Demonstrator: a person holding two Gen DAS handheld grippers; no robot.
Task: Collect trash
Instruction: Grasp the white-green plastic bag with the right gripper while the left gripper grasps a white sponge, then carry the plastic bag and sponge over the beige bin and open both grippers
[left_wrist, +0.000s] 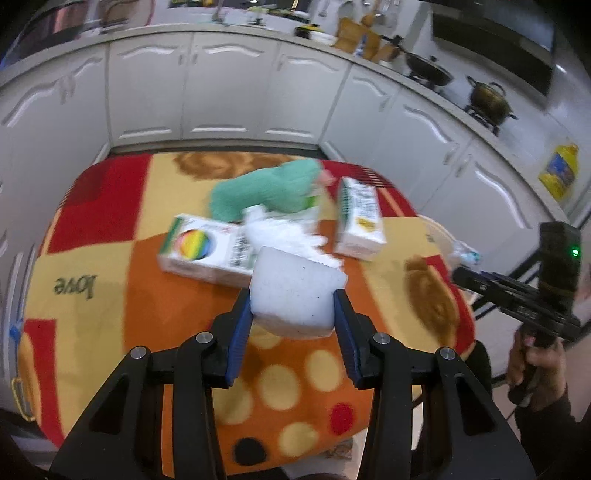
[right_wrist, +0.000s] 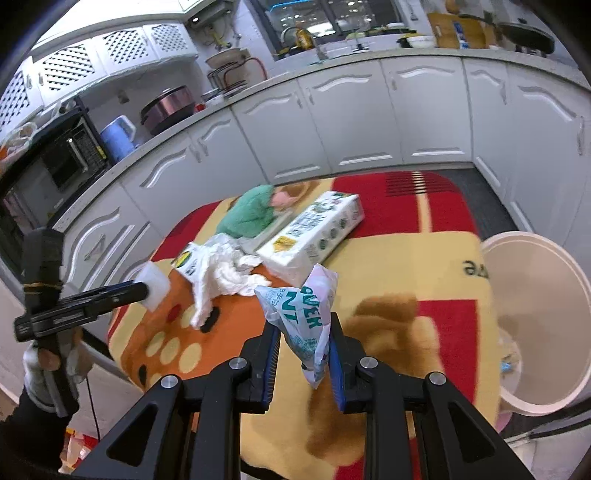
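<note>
While the left gripper (left_wrist: 293, 314) pinches a white foam block (left_wrist: 295, 291) above the colourful blanket-covered table (left_wrist: 110, 266), the right gripper (right_wrist: 303, 343) squeezes a crumpled plastic wrapper (right_wrist: 303, 314), near the beige bin (right_wrist: 535, 325) beside the table. Crumpled white tissue (right_wrist: 221, 273), I think, lies mid-table.

Both wrist views look down over their jaws, close, sharing the somewhat blurred blanket-covered table (left_wrist: 110, 266).
</note>
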